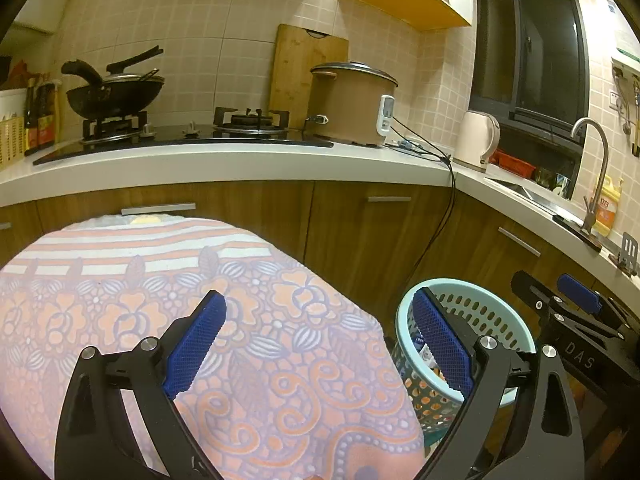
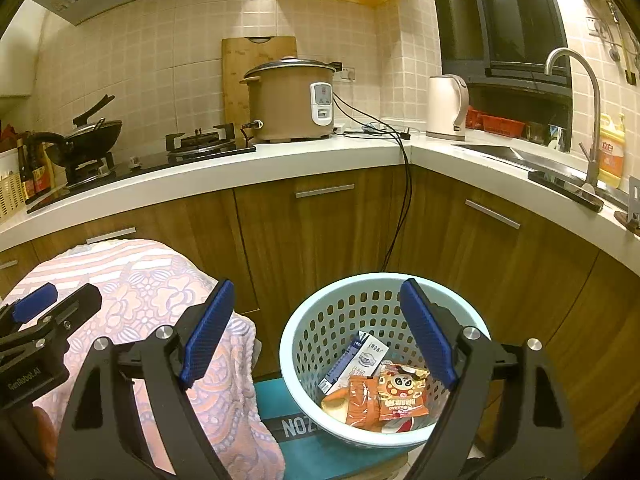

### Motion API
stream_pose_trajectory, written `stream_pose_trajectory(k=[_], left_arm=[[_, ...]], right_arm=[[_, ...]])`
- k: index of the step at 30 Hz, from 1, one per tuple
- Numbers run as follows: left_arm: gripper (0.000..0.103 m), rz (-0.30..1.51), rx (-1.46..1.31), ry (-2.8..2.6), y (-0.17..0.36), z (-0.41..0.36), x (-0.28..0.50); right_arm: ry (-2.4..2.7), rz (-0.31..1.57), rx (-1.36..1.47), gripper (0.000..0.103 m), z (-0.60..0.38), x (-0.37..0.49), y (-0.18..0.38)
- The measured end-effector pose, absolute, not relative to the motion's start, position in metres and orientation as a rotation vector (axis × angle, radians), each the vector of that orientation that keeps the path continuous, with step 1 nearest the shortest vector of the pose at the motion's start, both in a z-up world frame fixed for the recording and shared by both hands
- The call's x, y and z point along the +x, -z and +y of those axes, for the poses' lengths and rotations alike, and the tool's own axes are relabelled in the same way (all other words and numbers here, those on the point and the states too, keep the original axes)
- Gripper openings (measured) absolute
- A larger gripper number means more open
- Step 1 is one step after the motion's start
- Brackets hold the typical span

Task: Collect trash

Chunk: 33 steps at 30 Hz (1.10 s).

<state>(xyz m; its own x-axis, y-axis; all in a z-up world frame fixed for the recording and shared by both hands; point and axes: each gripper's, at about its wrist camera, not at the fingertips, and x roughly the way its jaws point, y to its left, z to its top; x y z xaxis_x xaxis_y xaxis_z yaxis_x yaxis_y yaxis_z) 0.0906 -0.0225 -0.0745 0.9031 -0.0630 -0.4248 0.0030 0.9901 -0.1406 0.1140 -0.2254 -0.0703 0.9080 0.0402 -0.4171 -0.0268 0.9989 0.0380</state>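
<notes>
Both the right gripper (image 2: 316, 336) and left gripper (image 1: 320, 344) gape empty, wrappers (image 2: 384, 392) already binned in the basket (image 2: 320, 320), suggesting collection complete

**Kitchen corner under warm artificial light**

Showing beige tiled walls (image 2: 192, 48) meeting at a corner, with a dark window (image 2: 500, 16) to the right. Running along both walls: a white countertop (image 2: 320, 160) over wood-grain cabinets (image 2: 312, 240) with metal handles. Standing on the counter: a gas hob (image 1: 180, 140), a wok (image 1: 114, 94), a cutting board (image 1: 304, 64), a rice cooker (image 2: 292, 100), a kettle (image 2: 446, 108). Rising beside the sink: a curved faucet (image 2: 592, 120). Hanging above: a yellow-bottomed wall cabinet (image 1: 404, 0).
</notes>
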Motion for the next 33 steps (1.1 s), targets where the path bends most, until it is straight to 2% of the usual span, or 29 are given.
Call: stream_pose_trajectory(k=[33], left_arm=[[0.094,0.448,-0.153,0.026,0.0745,-0.0181,0.0906]], right_arm=[[-0.043,0.432,0.024,0.080,-0.2221,0.1146,0.0712]])
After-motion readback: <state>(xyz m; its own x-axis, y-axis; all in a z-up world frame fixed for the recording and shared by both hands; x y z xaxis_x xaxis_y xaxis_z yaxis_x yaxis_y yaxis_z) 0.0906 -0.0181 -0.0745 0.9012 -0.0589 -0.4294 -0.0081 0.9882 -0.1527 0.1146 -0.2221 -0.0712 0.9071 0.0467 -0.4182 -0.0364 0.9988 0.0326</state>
